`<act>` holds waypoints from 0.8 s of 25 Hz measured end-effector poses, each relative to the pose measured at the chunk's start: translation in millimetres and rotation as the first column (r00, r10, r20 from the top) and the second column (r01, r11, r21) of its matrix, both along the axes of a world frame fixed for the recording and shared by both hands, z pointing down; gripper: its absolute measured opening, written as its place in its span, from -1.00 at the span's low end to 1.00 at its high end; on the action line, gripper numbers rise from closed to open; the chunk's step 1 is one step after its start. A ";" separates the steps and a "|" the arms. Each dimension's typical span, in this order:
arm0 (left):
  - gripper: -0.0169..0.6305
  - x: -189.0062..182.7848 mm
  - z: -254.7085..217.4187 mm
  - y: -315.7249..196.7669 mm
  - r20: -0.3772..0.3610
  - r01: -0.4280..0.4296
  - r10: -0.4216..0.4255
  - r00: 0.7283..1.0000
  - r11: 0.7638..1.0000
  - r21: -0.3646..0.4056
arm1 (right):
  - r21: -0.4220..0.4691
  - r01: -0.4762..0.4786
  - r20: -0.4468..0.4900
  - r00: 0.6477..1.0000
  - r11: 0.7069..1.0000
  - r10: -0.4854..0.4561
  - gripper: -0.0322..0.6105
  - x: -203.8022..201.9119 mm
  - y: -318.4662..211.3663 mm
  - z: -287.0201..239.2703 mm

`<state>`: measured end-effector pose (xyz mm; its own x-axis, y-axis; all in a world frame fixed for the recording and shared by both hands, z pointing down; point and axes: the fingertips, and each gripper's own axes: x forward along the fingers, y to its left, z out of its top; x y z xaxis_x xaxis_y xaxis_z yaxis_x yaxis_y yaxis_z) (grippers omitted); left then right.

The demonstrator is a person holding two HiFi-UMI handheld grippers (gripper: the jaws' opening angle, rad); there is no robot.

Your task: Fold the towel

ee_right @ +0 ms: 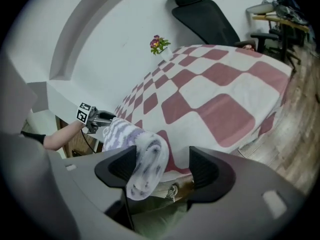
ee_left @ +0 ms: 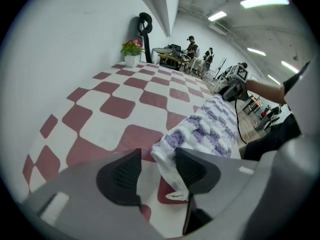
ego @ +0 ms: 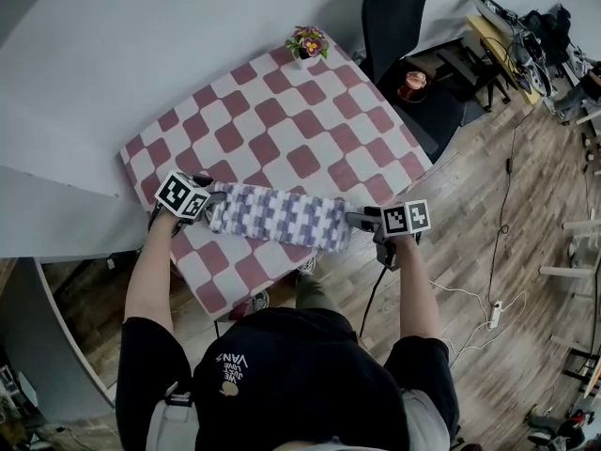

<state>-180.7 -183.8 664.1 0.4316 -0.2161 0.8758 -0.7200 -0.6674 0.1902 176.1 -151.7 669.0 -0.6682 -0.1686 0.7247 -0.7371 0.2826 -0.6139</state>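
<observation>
A purple-and-white towel (ego: 278, 217) lies folded into a long strip near the front edge of the red-and-white checked table (ego: 282, 130). My left gripper (ego: 214, 198) is at its left end and my right gripper (ego: 355, 220) at its right end. In the left gripper view the jaws of the left gripper (ee_left: 157, 171) stand apart, and the towel's corner (ee_left: 172, 174) leans on the right pad with a gap to the left pad. In the right gripper view the right gripper (ee_right: 162, 166) is wide open, and the towel's folded end (ee_right: 145, 159) rests against the left pad, overhanging the table edge.
A small flower pot (ego: 307, 43) stands at the table's far corner. A black office chair (ego: 394, 12) and a dark stool with a copper-coloured object (ego: 411, 85) stand behind the table at the right. A wall runs along the table's left side. A cable (ego: 470, 299) trails on the wooden floor.
</observation>
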 end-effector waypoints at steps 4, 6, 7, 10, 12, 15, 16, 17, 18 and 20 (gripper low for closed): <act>-0.27 -19.0 -23.2 -1.5 -0.091 0.084 -0.083 0.992 0.996 0.010 | 0.091 -0.130 0.022 0.991 0.987 0.129 0.12 16.7 -11.0 -24.5; -0.27 -35.6 -32.1 -2.4 -0.085 0.124 -0.119 0.989 0.991 0.047 | 0.155 -0.212 0.056 0.977 0.965 0.206 0.12 20.0 -14.7 -41.1; -0.27 -42.9 -37.6 -3.0 -0.080 0.145 -0.139 0.987 0.986 0.079 | 0.189 -0.252 0.081 0.967 0.949 0.240 0.12 19.3 -14.8 -50.5; -0.27 -50.8 -63.4 -1.6 -0.111 0.219 -0.199 0.974 0.952 0.214 | 0.312 -0.348 0.155 0.937 0.884 0.314 0.12 10.8 -7.9 -78.3; -0.27 -46.3 -82.9 5.5 -0.145 0.255 -0.219 0.965 0.912 0.320 | 0.400 -0.402 0.192 0.915 0.824 0.354 0.12 1.9 1.2 -94.3; -0.27 -32.8 -99.8 20.9 -0.151 0.263 -0.218 0.964 0.847 0.462 | 0.461 -0.503 0.256 0.864 0.731 0.433 0.12 -8.3 18.5 -105.4; -0.27 -26.3 -102.8 26.8 -0.150 0.260 -0.213 0.966 0.828 0.496 | 0.460 -0.536 0.281 0.844 0.708 0.456 0.12 -11.6 24.6 -105.4; -0.27 -19.2 -105.0 33.2 -0.152 0.257 -0.208 0.966 0.812 0.524 | 0.453 -0.564 0.302 0.826 0.691 0.476 0.12 -15.3 30.9 -104.1; -0.27 -12.0 -106.1 40.0 -0.154 0.255 -0.203 0.967 0.798 0.546 | 0.446 -0.585 0.318 0.811 0.677 0.492 0.12 -19.1 37.3 -101.9; -0.27 1.4 -106.2 53.8 -0.143 0.243 -0.196 0.970 0.772 0.587 | 0.442 -0.612 0.329 0.790 0.656 0.517 0.12 -25.3 49.9 -96.3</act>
<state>-179.3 -129.9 557.9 0.3623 -0.7808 0.5089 -0.8614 -0.4891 -0.1372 150.8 -101.8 572.7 -0.4159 -0.8547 0.3107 -0.7634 0.1424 -0.6300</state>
